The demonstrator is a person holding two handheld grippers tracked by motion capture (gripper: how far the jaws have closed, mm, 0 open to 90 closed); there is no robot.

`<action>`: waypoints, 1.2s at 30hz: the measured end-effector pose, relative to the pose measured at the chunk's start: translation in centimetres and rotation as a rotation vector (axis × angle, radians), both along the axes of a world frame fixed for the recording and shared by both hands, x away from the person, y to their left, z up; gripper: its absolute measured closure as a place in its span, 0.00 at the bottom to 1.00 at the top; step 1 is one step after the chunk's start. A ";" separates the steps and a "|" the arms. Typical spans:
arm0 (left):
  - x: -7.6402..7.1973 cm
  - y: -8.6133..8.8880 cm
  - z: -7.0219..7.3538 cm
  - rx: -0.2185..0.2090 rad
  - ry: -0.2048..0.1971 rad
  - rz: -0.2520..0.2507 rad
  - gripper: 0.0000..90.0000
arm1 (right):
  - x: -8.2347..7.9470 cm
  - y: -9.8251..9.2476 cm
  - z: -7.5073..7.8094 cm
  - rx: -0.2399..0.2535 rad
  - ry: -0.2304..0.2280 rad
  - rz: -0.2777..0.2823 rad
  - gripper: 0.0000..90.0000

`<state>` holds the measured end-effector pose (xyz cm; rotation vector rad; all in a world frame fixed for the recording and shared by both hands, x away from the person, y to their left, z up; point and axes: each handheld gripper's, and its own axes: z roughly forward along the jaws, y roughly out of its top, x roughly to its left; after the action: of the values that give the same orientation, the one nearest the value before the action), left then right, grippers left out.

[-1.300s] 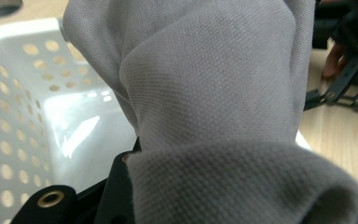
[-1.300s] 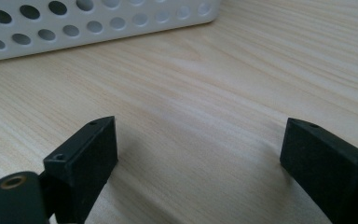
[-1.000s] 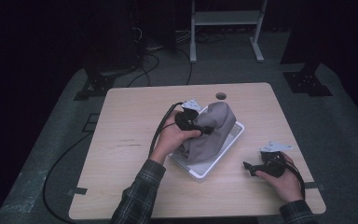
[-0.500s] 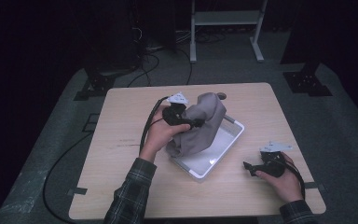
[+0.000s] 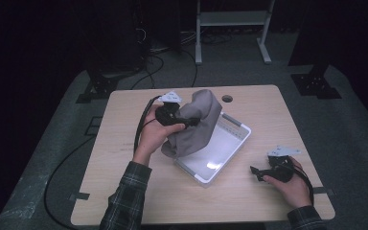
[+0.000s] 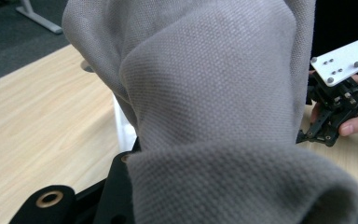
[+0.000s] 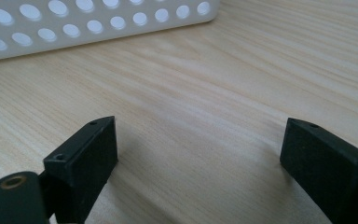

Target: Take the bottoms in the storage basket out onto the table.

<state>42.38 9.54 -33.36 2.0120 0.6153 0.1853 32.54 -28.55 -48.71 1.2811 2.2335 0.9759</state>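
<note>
A grey cloth [image 5: 197, 125] hangs bunched from my left gripper [image 5: 190, 122], which is shut on its upper part above the left side of a white perforated basket [image 5: 220, 160]. In the left gripper view the cloth [image 6: 214, 93] drapes over both jaws and hides their tips. The cloth's lower end reaches the basket's left rim. My right gripper [image 5: 257, 172] rests on the table near the front right, open with nothing between its fingers. In the right gripper view it [image 7: 198, 158] faces bare wood, with the basket wall [image 7: 74, 23] beyond. It also appears far off in the left gripper view [image 6: 328, 126].
The wooden table [image 5: 120, 148] has a round hole [image 5: 227, 98] near its far edge. A black cable [image 5: 138, 132] trails from the left gripper off the table's left side. A white metal frame [image 5: 230, 19] stands on the floor behind the table.
The left hand has lifted the grey cloth up out of the basket and carried it to the left. The right hand and its gripper have stayed put.
</note>
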 end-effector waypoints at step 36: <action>-1.5 11.4 0.0 0.014 -0.023 0.213 0.69 | -0.1 0.0 0.0 -0.002 -0.003 -0.004 0.11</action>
<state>40.92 20.93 -33.34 1.9525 0.8162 0.3406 32.49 -28.59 -48.71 1.2820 2.2285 0.9738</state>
